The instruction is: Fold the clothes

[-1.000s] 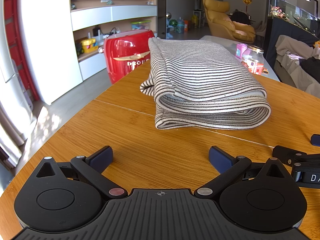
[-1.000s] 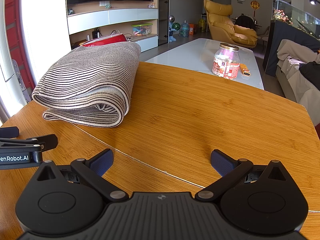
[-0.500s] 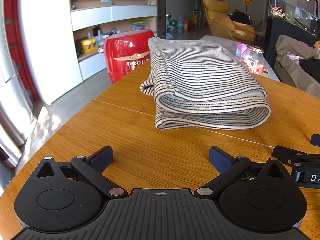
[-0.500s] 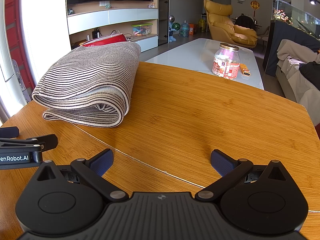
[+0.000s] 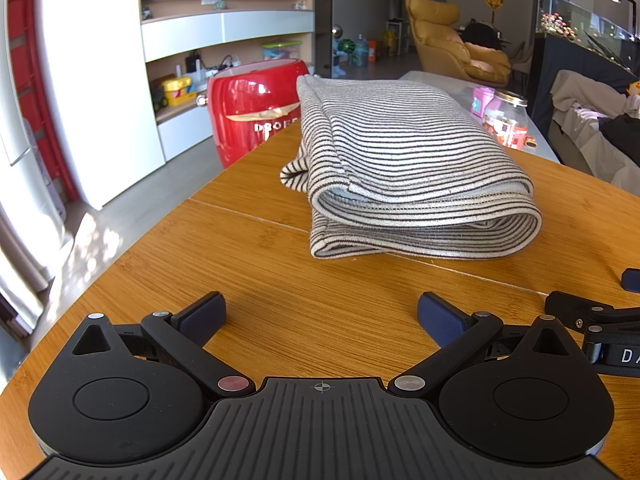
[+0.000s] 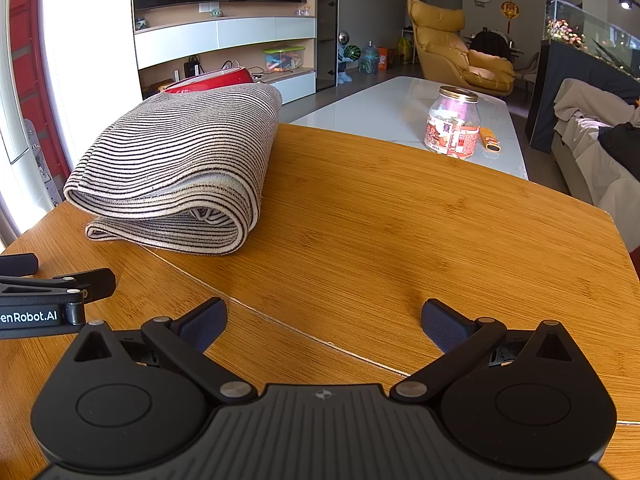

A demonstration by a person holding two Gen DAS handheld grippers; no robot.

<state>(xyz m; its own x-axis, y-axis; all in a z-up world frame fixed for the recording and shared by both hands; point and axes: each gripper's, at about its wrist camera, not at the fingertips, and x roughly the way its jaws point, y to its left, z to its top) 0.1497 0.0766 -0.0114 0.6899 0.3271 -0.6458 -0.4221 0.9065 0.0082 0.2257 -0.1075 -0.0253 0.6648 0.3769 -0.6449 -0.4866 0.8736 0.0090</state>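
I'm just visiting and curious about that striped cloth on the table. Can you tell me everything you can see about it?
The striped garment looks like soft knit fabric, off-white with thin dark stripes. It is folded into a thick, rounded bundle of several layers, with the open fold ends facing the cameras and a small corner poking out at its left side in the left wrist view. It lies flat on the wooden table, across a seam in the tabletop. Neither the left gripper nor the right gripper touches it; both are open, short of it.
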